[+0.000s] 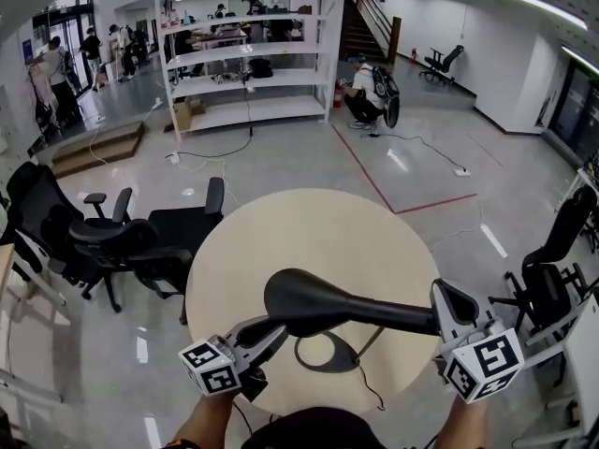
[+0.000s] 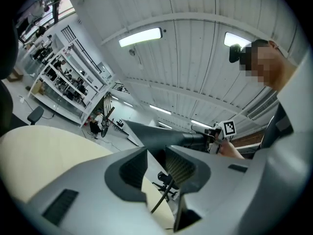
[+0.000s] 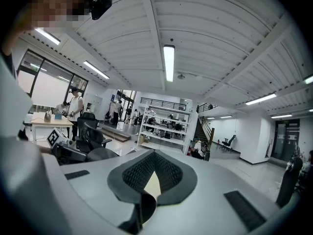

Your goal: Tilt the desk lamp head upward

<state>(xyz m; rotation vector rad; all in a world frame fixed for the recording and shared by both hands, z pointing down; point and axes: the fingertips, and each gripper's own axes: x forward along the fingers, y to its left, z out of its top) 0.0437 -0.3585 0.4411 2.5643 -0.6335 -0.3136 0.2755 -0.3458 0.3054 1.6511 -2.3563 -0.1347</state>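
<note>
The left tongs sit just left of the lamp base, pointing up under the wide end of the lamp head. In the left gripper view the jaws are drawn to a narrow gap with the dark rim of that head filling the space at their tips, so they look to be pinching it. The head itself hangs above the base and a little to its left, clear of the round table on which the base rests. From there the slim lamp arm runs out to the right of the base and ends in the right tongs. These are closed almost completely, with a thin dark sliver of the lamp caught low between the pads and only a wedge of table showing through. By this reading both grips are made and the lamp is held at each end, so the reaching part is done. The steep downward view does not show how far the head is angled, so the upward tilt looks still to be completed, followed by letting go
</note>
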